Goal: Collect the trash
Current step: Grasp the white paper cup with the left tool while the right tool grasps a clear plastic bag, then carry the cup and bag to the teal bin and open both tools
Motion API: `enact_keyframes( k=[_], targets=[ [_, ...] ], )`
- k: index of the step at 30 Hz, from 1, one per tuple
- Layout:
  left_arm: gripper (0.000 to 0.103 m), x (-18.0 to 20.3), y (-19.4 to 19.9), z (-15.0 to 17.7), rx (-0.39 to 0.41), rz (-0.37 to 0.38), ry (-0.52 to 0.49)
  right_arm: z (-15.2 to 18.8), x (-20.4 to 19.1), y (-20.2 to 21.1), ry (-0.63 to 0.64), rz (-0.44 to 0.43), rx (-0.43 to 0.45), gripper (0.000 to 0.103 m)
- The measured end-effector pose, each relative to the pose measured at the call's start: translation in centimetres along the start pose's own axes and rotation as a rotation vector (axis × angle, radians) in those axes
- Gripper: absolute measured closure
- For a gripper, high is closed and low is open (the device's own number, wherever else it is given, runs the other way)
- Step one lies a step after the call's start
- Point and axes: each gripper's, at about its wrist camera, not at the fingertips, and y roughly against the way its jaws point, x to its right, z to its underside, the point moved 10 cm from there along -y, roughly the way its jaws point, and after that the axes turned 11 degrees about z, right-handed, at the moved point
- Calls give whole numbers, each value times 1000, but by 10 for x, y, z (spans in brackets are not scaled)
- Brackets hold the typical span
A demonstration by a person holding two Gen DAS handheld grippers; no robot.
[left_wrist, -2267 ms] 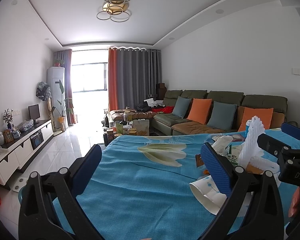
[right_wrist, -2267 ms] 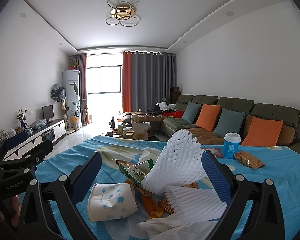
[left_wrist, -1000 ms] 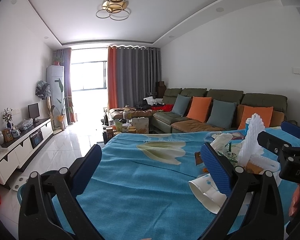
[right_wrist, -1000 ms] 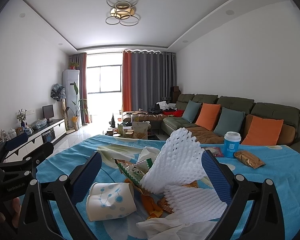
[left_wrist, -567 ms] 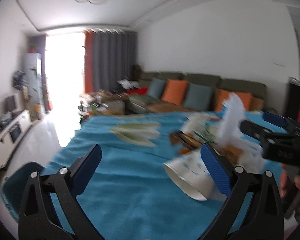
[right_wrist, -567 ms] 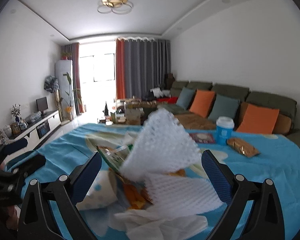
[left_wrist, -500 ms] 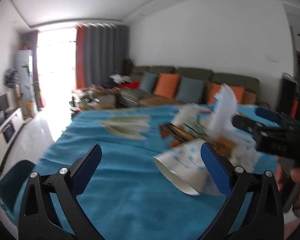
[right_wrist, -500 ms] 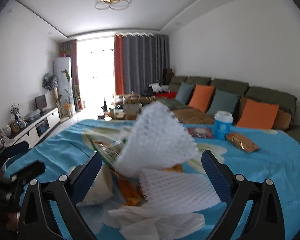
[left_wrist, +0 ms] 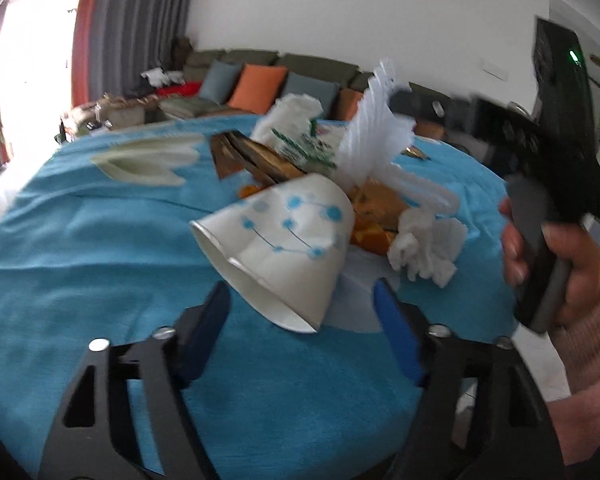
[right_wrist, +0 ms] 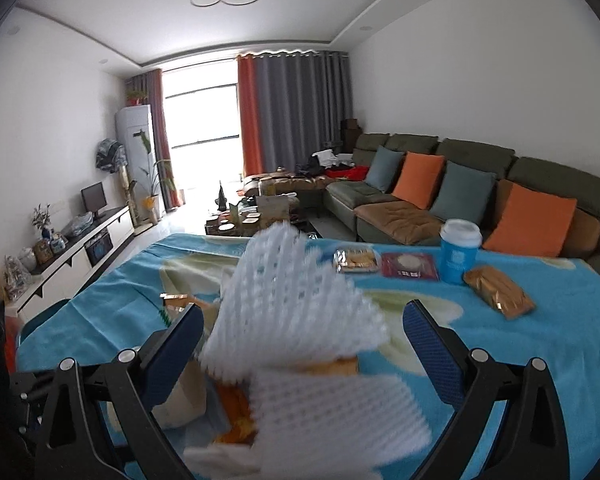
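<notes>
A pile of trash lies on the blue tablecloth (left_wrist: 80,240). In it are a white paper cup (left_wrist: 284,236) with blue dots lying on its side, white foam nets (left_wrist: 372,144), a crumpled tissue (left_wrist: 424,248), orange peel (left_wrist: 368,236) and snack wrappers (left_wrist: 260,156). My left gripper (left_wrist: 300,300) points down at the cup. Its jaws are closing, the cup's rim lies between the fingertips, and the pads do not touch it. My right gripper (right_wrist: 304,312) stands open, with the upright foam net (right_wrist: 296,308) between and just beyond its fingers. A hand (left_wrist: 572,256) grips its handle.
At the table's far right stand a blue lidded coffee cup (right_wrist: 458,256), a gold packet (right_wrist: 498,292) and two flat packets (right_wrist: 410,266). A green sofa (right_wrist: 440,184) with cushions runs behind. A dark teal bin-like rim (right_wrist: 40,316) shows past the left table edge.
My left gripper has tipped down and swung right onto the paper cup, and its jaws have narrowed. My right gripper has moved forward, so the foam net now stands between its fingers.
</notes>
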Motion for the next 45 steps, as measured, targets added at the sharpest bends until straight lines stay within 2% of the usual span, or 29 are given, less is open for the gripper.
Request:
enact_keyframes(
  k=[4, 6, 7, 8, 10, 12, 13, 14, 15, 22, 26, 30, 34, 39, 45],
  targets=[
    [57, -2, -8, 1, -16, 24, 7, -7, -11, -14, 48, -77, -30, 7],
    [75, -2, -7, 0, -17, 33, 9, -6, -18, -18, 76, -111, -52, 8],
    [78, -3, -8, 0, -17, 43, 11, -5, -21, -19, 84, -134, -59, 12],
    [83, -3, -6, -1, -17, 47, 13, -5, -23, -17, 90, -141, -62, 19],
    [84, -1, 1, -2, -8, 40, 13, -2, -25, -16, 104, -155, -74, 31],
    [87, -4, 5, -5, 6, 36, 13, 0, -25, -13, 106, -170, -80, 53],
    [88, -4, 7, -6, 11, 37, 12, 2, -27, -11, 108, -184, -87, 59],
    [90, -6, 9, -8, 17, 37, 11, 4, -27, -10, 114, -190, -92, 72],
    [91, -6, 12, -9, 22, 33, 7, 5, -28, -7, 121, -190, -94, 76],
    [94, -15, 37, -13, 59, -1, -7, -10, -33, 23, 145, -234, -63, 84],
    [94, -23, 58, -14, 83, -32, -9, -26, -43, 44, 178, -250, -16, 84],
    [94, -32, 82, -15, 108, -66, -6, -38, -63, 61, 179, -314, 22, 84],
    [94, -47, 111, -16, 140, -125, -7, -45, -99, 68, 178, -415, 25, 84],
    [94, -74, 147, -16, 173, -202, 19, -40, -155, 57, 197, -523, -12, 84],
    [94, -118, 194, -8, 199, -329, 69, -33, -227, 47, 245, -623, -45, 84]
  ],
)
